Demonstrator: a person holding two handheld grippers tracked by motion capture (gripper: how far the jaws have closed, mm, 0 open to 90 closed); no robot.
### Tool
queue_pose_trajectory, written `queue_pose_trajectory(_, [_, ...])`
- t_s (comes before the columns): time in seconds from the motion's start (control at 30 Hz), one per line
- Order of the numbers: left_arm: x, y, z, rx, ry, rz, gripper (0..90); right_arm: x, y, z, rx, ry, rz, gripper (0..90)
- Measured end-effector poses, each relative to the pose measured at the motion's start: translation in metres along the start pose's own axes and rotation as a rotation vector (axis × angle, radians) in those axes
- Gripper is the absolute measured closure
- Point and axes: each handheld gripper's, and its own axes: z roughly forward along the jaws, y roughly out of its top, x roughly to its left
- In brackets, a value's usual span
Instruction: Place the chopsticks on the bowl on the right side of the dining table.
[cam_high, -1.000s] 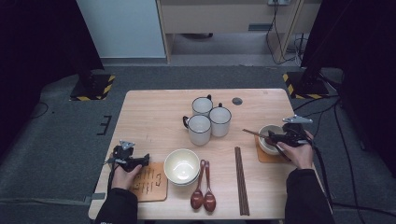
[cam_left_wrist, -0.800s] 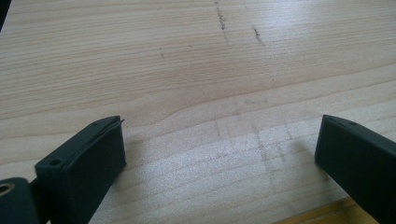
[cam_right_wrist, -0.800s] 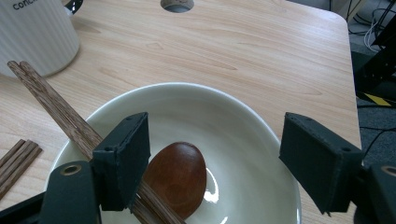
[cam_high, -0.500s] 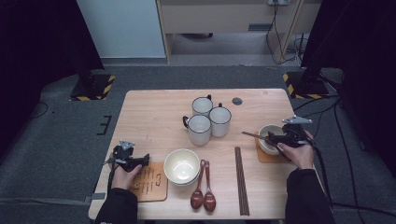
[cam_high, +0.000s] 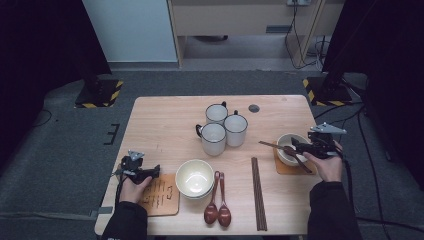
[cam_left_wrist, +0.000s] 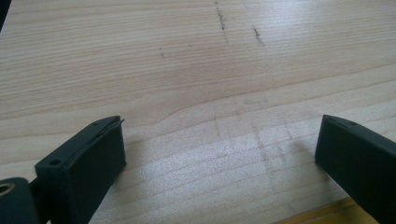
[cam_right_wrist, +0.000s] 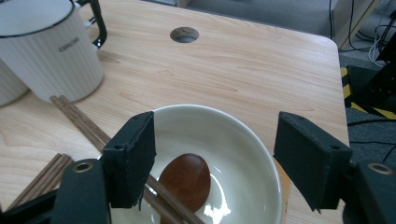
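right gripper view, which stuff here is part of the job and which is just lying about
In the job:
- white ceramic bowl under the open right gripper
- brown wooden spoon in it
- dark wooden chopsticks laid across its rim

Lying about:
- white ribbed mug with black handle
- second pair of chopsticks
- round hole in the table

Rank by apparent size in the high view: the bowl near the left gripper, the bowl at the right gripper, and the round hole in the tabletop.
1. Bowl near the left gripper, largest.
2. Bowl at the right gripper, partly hidden by the gripper, so its margin is unsure.
3. Round hole, smallest.
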Motion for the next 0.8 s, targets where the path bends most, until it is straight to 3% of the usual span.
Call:
queue_pose_trajectory(0.43, [0.0,0.0,0.0,0.0,0.0,0.0,0.7,-0.009,-0.01,-0.032,-0.054,-0.023,0.038,40.2])
queue_pose_trajectory(0.8, [0.0,0.0,0.0,0.0,0.0,0.0,0.7,-0.013,-0.024,-0.044,-0.037,-0.057,0.063,49.4])
